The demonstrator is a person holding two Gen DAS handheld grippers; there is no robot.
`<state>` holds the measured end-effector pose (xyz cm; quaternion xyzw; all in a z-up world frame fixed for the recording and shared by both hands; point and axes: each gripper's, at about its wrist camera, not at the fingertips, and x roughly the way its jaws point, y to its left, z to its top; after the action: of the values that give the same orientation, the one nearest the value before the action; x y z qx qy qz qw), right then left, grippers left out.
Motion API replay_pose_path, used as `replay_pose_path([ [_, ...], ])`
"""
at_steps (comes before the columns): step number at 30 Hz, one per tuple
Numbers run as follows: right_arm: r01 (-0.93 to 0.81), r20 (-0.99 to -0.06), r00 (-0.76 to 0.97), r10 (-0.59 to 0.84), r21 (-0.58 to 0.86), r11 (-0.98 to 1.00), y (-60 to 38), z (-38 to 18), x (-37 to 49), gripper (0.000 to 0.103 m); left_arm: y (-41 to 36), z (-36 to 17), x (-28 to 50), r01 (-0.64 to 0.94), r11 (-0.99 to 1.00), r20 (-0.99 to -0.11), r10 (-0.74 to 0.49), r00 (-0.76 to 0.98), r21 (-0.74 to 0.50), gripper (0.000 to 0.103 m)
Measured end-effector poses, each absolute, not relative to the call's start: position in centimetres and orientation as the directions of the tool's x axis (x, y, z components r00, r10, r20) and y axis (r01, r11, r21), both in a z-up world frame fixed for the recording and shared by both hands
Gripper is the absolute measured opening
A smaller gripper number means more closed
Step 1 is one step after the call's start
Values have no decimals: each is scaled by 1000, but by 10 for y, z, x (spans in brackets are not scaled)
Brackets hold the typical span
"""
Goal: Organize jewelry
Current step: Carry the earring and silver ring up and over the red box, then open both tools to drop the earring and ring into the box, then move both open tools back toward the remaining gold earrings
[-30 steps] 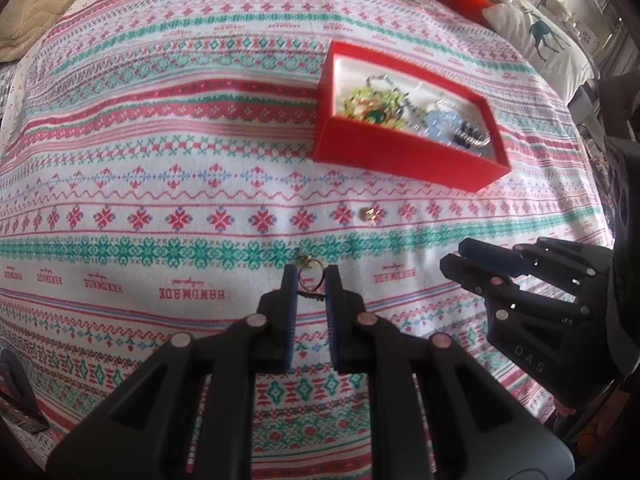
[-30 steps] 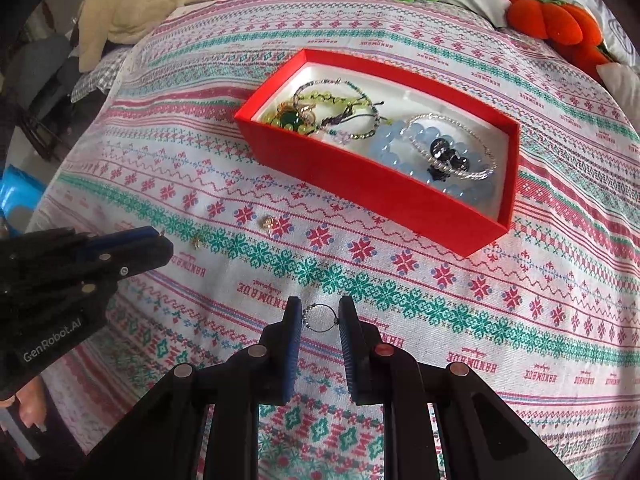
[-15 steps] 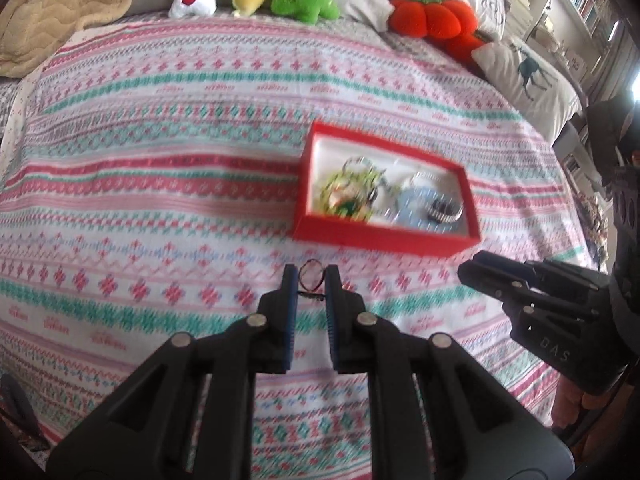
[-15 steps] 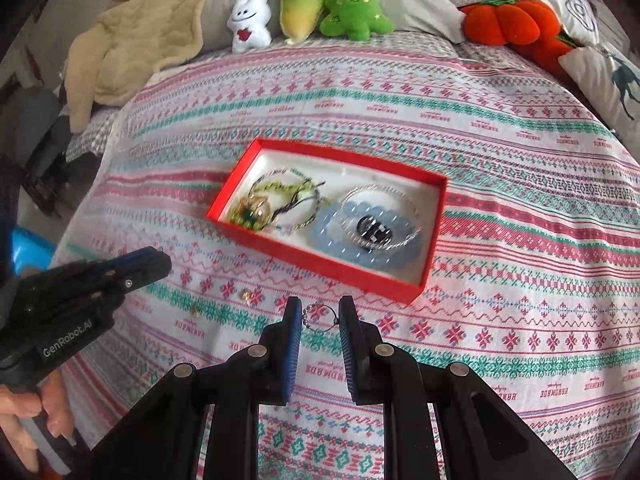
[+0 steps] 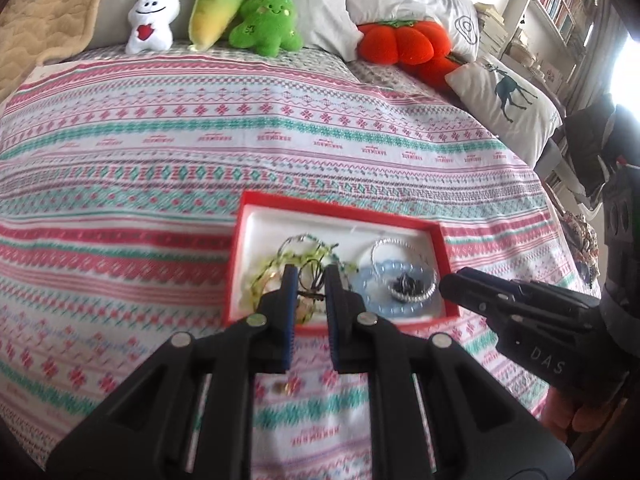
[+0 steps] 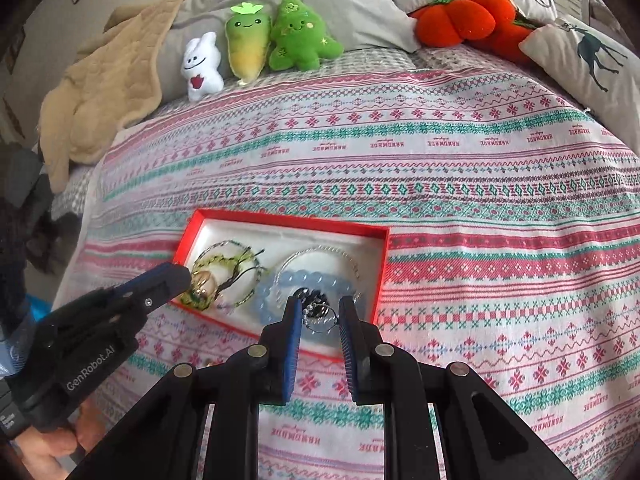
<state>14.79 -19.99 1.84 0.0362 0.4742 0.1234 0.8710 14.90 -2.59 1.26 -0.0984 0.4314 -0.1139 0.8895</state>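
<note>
A red jewelry box (image 5: 340, 210) (image 6: 380, 276) with a white lining lies on the patterned bedspread and holds several bracelets. My left gripper (image 5: 311, 280) is shut on a small gold hoop earring (image 5: 312, 276) and holds it over the box's left half. My right gripper (image 6: 320, 314) is shut on a small silver hoop earring (image 6: 322, 314) and holds it over the box's near right part, above a blue bead bracelet (image 6: 280, 284). A small gold earring (image 5: 282, 388) lies on the bedspread in front of the box.
Plush toys (image 5: 264, 16) (image 6: 296, 36), an orange pumpkin cushion (image 5: 400, 42) and pillows (image 5: 508, 96) line the far edge of the bed. A beige blanket (image 6: 100, 96) lies at the far left. Bookshelves (image 5: 560, 0) stand at the far right.
Both grippers have lifted off the bedspread with their earrings and moved forward over the red box. The box now sits right at the fingertips in both views.
</note>
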Motion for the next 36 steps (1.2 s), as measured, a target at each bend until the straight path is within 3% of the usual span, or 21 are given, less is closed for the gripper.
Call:
replay_pose_path([
  [13, -176, -820, 502, 274, 214, 961, -204, 6, 166, 21, -41, 1, 167, 92, 959, -745, -266, 612, -267, 16],
  [16, -179, -823, 499, 271, 208, 962, -203, 9, 164, 22, -42, 2, 166, 88, 964, -749, -252, 613, -252, 30],
  [20, -182, -818, 504, 277, 212, 960, -205, 17, 160, 23, -41, 10, 159, 91, 970, -748, -231, 622, -224, 35],
  [25, -209, -820, 497, 283, 203, 956, -203, 25, 150, 29, -38, 20, 146, 89, 974, -753, -219, 620, -209, 49],
  [26, -215, -820, 497, 284, 201, 956, -202, 26, 147, 36, -37, 23, 143, 90, 974, -754, -217, 620, -206, 53],
  [27, -220, -819, 498, 285, 199, 955, -202, 28, 145, 53, -36, 26, 139, 91, 975, -756, -214, 618, -202, 56],
  [28, -222, -816, 503, 284, 196, 955, -202, 30, 141, 60, -34, 28, 135, 90, 976, -758, -209, 618, -196, 60],
  [36, -221, -809, 526, 264, 170, 960, -207, 43, 112, 74, -19, 35, 103, 75, 986, -790, -165, 591, -150, 81],
])
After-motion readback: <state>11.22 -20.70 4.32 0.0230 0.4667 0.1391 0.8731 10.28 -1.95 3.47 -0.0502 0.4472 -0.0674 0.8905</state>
